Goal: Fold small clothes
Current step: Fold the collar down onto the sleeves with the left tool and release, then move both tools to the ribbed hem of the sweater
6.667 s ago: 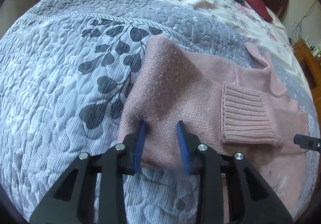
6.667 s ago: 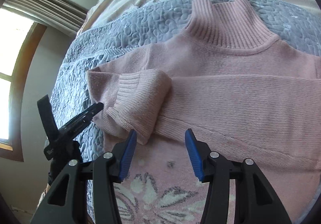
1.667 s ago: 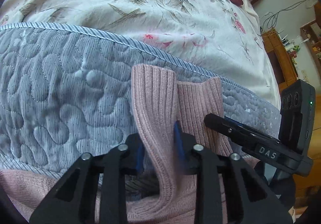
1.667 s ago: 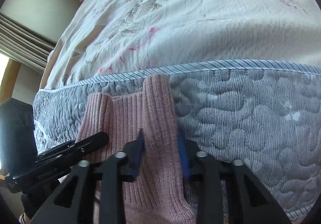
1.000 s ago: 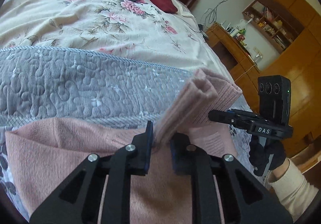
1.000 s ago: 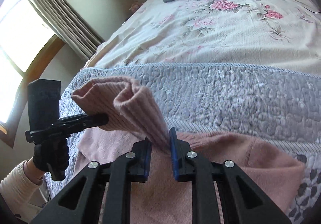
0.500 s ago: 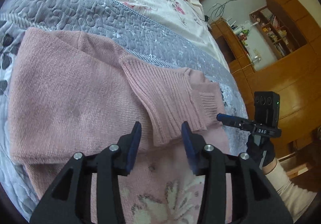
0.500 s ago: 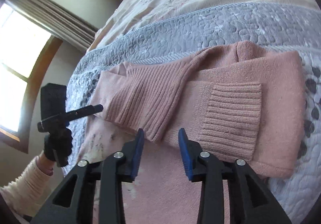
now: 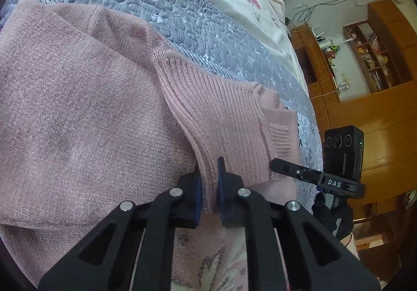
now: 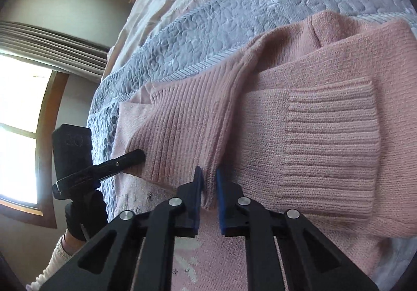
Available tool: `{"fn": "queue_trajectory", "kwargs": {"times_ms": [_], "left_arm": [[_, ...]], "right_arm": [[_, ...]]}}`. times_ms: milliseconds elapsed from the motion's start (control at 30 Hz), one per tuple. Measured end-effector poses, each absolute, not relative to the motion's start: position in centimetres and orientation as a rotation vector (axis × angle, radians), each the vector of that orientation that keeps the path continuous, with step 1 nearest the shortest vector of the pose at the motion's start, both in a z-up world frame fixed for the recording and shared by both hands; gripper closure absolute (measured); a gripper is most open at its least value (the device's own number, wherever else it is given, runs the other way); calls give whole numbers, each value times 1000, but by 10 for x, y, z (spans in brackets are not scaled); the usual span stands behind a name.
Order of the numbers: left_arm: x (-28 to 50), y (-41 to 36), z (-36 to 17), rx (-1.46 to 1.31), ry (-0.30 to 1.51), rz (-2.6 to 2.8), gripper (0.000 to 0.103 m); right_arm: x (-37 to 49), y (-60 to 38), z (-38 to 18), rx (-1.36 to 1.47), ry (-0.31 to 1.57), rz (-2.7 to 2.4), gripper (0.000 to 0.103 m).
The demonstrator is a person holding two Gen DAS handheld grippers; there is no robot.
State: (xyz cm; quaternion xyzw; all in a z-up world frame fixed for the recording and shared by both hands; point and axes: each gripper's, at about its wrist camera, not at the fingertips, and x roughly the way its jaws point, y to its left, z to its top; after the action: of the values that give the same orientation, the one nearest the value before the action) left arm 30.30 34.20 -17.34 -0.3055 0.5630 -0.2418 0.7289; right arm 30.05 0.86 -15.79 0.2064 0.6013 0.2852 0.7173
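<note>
Left wrist view: left gripper (image 9: 208,186) jaws pinch the ribbed collar (image 9: 221,119) of one pink sweater (image 9: 78,108), folded on the grey quilt (image 9: 208,20). Right gripper (image 10: 207,186) jaws clamp the same collar, which points toward both grippers; "DAS" marks its body. One ribbed cuff (image 10: 331,145) shows, perhaps a second.

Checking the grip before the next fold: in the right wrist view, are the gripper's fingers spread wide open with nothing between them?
No, the right gripper is closed on a ribbed edge of the pink sweater.
</note>
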Motion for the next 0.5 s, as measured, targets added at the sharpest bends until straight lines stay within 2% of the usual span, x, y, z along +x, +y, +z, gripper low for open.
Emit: {"fn": "queue_trajectory", "kwargs": {"times_ms": [300, 333, 367, 400, 433, 500], "left_arm": [[296, 350, -193, -665, 1285, -489, 92], [295, 350, -190, -654, 1281, -479, 90], [292, 349, -185, -631, 1277, -463, 89], [288, 348, -178, -597, 1275, -442, 83], [282, 347, -168, -556, 1264, -422, 73], [262, 349, -147, -492, 1213, -386, 62]], "right_arm": [[297, 10, -177, 383, 1357, 569, 93], [296, 10, -174, 377, 1349, 571, 92], [294, 9, -169, 375, 1334, 571, 87], [290, 6, -161, 368, 1315, 563, 84], [283, 3, -152, 355, 1292, 554, 82], [262, -6, -129, 334, 1235, 553, 78]]}}
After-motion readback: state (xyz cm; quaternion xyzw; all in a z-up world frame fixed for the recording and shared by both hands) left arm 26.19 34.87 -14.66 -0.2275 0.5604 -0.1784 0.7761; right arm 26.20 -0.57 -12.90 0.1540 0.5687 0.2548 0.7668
